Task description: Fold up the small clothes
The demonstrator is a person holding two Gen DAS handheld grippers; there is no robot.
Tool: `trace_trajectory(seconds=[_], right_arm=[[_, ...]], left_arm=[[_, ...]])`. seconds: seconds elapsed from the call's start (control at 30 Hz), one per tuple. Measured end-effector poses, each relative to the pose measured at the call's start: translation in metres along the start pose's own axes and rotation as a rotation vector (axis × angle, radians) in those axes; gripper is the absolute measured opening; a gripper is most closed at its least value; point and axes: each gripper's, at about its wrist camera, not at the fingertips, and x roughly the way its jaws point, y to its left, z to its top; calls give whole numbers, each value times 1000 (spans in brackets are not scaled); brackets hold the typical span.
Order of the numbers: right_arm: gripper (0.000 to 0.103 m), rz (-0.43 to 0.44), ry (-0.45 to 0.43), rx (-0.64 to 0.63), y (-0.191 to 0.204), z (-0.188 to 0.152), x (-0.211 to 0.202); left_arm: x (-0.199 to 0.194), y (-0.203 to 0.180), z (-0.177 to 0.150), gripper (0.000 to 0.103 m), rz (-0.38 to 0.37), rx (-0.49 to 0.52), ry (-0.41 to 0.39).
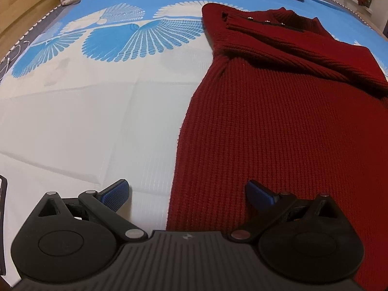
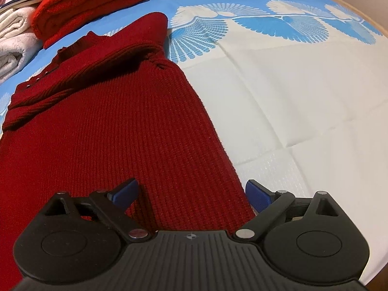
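Left gripper (image 1: 186, 191) wide open, right gripper (image 2: 191, 191) wide open, dark red sweater (image 1: 278, 126) between, no readable writing

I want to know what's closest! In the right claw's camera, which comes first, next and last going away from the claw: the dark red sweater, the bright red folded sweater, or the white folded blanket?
1. Dark red sweater: right under the open right claw, its edge between the fingers.
2. and 3. Bright red folded sweater, far end, upper left, and white folded blanket, far left edge: too close to call.
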Motion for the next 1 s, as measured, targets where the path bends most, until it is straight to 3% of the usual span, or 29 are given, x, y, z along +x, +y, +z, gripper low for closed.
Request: trace_trajectory(seconds=[1.0], right_arm=[[99, -1, -2, -58, 9, -4, 1]], left_arm=[[4, 9, -10, 103, -18, -9, 13]])
